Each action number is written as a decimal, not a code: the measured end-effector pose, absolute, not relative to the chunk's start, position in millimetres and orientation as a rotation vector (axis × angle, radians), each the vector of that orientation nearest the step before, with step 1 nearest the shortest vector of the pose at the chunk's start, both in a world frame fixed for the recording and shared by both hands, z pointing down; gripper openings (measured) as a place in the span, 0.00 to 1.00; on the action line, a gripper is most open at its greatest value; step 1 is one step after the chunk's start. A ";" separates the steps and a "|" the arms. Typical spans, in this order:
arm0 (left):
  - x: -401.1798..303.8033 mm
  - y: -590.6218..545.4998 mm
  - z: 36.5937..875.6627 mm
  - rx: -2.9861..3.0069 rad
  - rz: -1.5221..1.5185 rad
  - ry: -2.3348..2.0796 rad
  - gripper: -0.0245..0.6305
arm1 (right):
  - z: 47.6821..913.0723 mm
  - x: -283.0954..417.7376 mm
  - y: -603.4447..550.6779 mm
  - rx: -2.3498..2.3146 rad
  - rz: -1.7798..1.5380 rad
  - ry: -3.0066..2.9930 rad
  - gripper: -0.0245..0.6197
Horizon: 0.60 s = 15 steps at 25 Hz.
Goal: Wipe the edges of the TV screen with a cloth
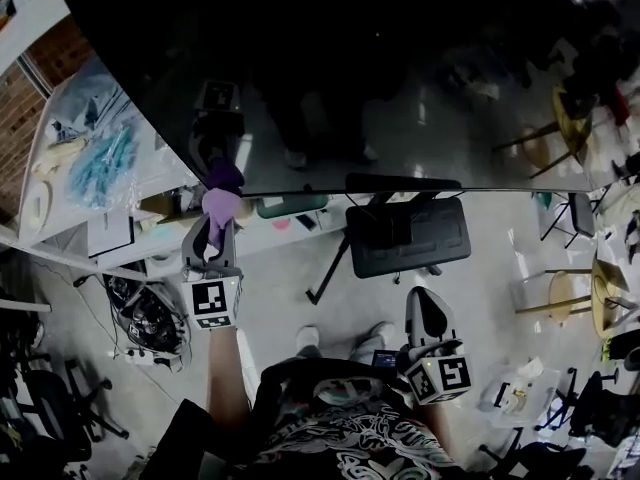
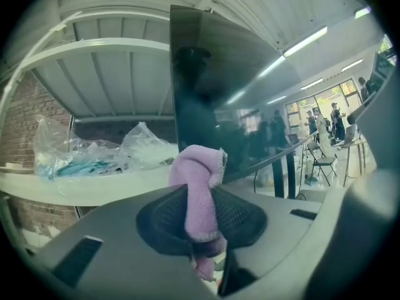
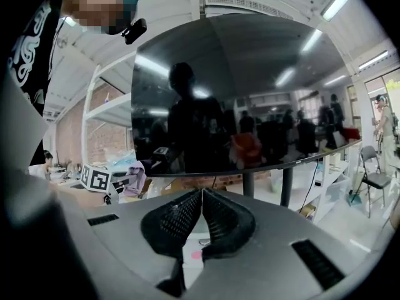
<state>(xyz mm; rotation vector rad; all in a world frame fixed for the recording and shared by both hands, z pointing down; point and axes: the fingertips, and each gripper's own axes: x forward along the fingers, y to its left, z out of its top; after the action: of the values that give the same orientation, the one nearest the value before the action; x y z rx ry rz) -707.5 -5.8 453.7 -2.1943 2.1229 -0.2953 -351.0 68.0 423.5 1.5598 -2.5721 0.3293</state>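
Note:
A large dark TV screen fills the upper head view, its lower edge running across the middle. My left gripper is shut on a lilac cloth, and the cloth sits right at the screen's lower left edge. In the left gripper view the cloth sticks up between the jaws in front of the screen's corner. My right gripper hangs low and away from the screen, its jaws shut on nothing. The right gripper view shows the whole screen and the cloth at its left.
A white shelf with plastic bags stands left of the TV. The TV stand foot and cables lie on the floor below. Chairs and stools stand at the right. People move in the background.

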 end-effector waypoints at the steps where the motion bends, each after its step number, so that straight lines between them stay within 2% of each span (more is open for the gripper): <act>1: -706.5 -7.6 453.2 -2.198 -0.289 2.119 0.18 | 423.6 -348.8 67.3 1.573 0.329 -2.567 0.08; 15: -681.7 -18.3 453.1 -2.284 -0.298 2.030 0.18 | 427.1 -341.6 75.3 1.631 0.335 -2.540 0.08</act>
<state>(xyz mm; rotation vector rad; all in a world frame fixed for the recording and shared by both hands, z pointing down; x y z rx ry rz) -681.7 -18.3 453.1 -2.2842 2.0297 -0.2983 -341.6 75.3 427.1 1.6314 -2.5404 0.3346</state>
